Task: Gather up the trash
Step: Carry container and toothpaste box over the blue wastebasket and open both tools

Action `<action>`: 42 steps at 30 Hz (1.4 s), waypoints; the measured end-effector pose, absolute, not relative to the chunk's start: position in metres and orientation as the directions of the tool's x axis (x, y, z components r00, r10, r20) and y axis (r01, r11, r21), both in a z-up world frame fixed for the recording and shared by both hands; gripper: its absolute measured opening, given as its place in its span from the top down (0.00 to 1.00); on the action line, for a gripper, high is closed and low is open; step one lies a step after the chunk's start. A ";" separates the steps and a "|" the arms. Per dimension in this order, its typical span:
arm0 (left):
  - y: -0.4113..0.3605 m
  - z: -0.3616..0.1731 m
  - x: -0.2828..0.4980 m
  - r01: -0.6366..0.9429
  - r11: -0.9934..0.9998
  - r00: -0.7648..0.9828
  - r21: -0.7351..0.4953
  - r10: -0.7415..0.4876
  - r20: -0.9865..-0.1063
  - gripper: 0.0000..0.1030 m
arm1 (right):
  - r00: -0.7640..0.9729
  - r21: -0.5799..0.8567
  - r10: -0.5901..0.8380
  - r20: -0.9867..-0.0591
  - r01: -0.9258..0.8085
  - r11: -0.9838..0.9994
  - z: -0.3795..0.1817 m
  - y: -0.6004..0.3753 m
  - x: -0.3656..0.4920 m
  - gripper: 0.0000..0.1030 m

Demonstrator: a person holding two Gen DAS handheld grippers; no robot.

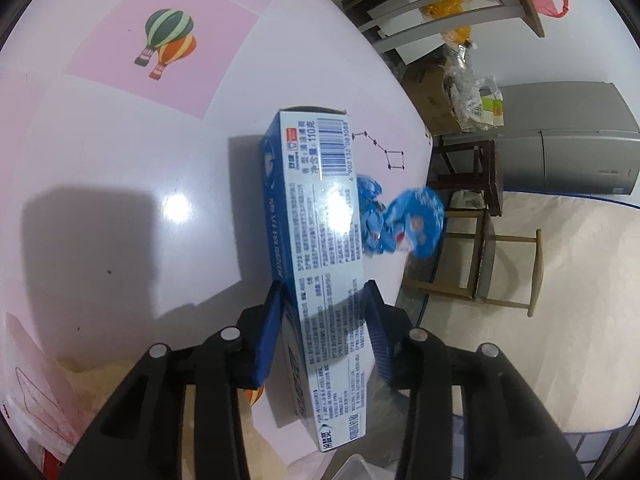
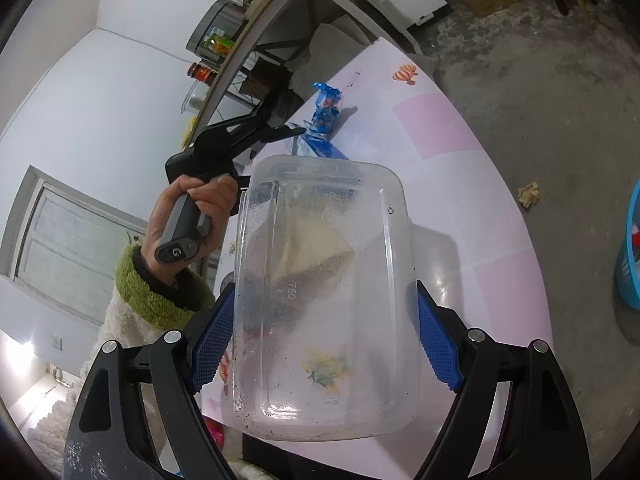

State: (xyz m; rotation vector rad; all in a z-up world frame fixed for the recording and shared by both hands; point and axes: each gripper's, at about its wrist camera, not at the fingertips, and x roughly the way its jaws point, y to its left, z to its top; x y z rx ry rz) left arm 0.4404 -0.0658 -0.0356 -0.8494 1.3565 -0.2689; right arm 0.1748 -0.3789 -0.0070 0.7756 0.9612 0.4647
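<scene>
While your right gripper [image 2: 324, 340] clamps the clear plastic container [image 2: 326, 296], holding only residue, your left gripper [image 1: 324, 312] clamps the toothpaste box [image 1: 316, 248].

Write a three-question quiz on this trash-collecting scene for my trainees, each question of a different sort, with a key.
1. True or false: the left gripper has a toothpaste box between its fingers.
2. What does the right gripper hold? A) a red jar B) a clear plastic container C) a blue basket
3. Fill in: beside the toothpaste box on the pink table lies a crumpled ____ wrapper.

Key:
1. True; the fingers sit on both long sides of the box.
2. B, the clear plastic container, gripped across its width.
3. Blue.
</scene>
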 end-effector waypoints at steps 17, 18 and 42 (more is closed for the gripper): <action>-0.047 0.007 0.403 -0.189 0.640 0.304 -0.745 -0.683 -0.664 0.66 | 0.529 0.766 0.653 -0.542 -0.010 0.643 -0.002 -0.385 0.172 0.24; -0.047 0.012 0.398 -0.175 0.639 0.310 -0.749 -0.686 -0.658 0.66 | 0.530 0.766 0.653 -0.541 -0.010 0.642 -0.001 -0.385 0.172 0.24; -0.147 0.063 0.317 0.099 0.608 0.195 -0.787 -0.788 -0.584 0.66 | 0.674 0.777 0.540 -0.504 0.080 0.625 0.020 -0.468 0.101 0.24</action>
